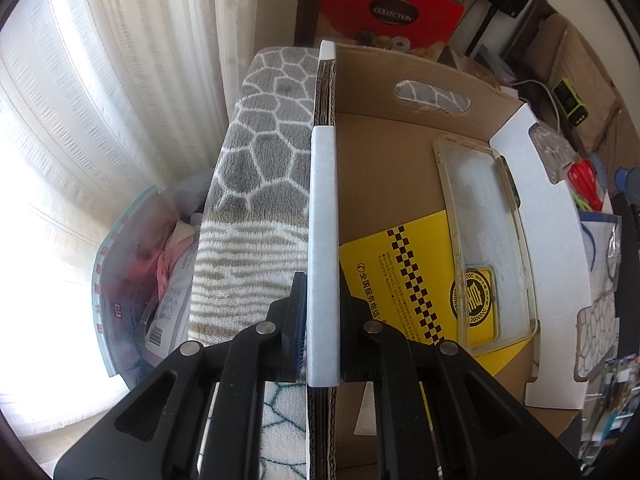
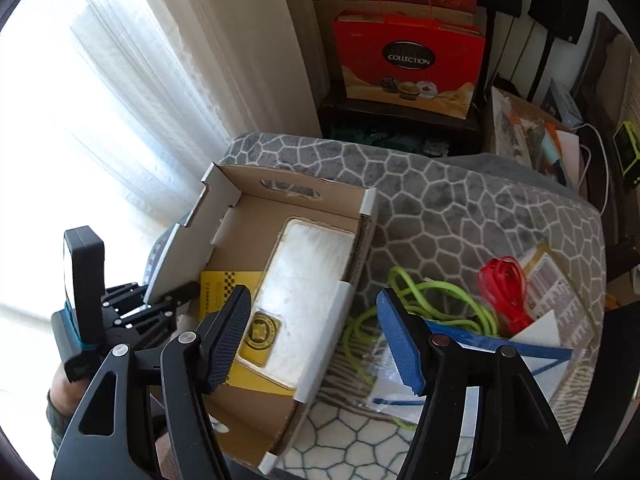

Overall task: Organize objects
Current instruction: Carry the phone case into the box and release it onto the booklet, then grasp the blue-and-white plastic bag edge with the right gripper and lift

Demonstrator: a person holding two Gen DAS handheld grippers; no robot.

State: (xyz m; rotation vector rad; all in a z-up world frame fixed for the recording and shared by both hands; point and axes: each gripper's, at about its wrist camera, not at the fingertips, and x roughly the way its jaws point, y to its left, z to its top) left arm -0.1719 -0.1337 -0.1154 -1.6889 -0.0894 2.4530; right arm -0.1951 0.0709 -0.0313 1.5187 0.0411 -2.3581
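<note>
An open cardboard box (image 2: 240, 216) sits on a grey patterned blanket (image 2: 460, 208). Inside lie a clear phone case (image 1: 486, 236) and a yellow card (image 1: 404, 276); both also show in the right wrist view, the case (image 2: 304, 276) over the card (image 2: 224, 282). My left gripper (image 1: 322, 312) is shut on the box's left wall (image 1: 322, 208); it also shows in the right wrist view (image 2: 160, 304). My right gripper (image 2: 314, 340) is open and empty, above the box's right wall. A green cable (image 2: 432, 300), a red cable (image 2: 504, 284) and a clear plastic bag (image 2: 452, 360) lie right of the box.
White curtains (image 2: 140, 100) hang at the left. A red gift bag (image 2: 408, 60) stands on a dark stand behind the blanket. A plastic bag of items (image 1: 140, 280) sits left of the blanket. Clutter and a green device (image 2: 626, 152) lie at the right.
</note>
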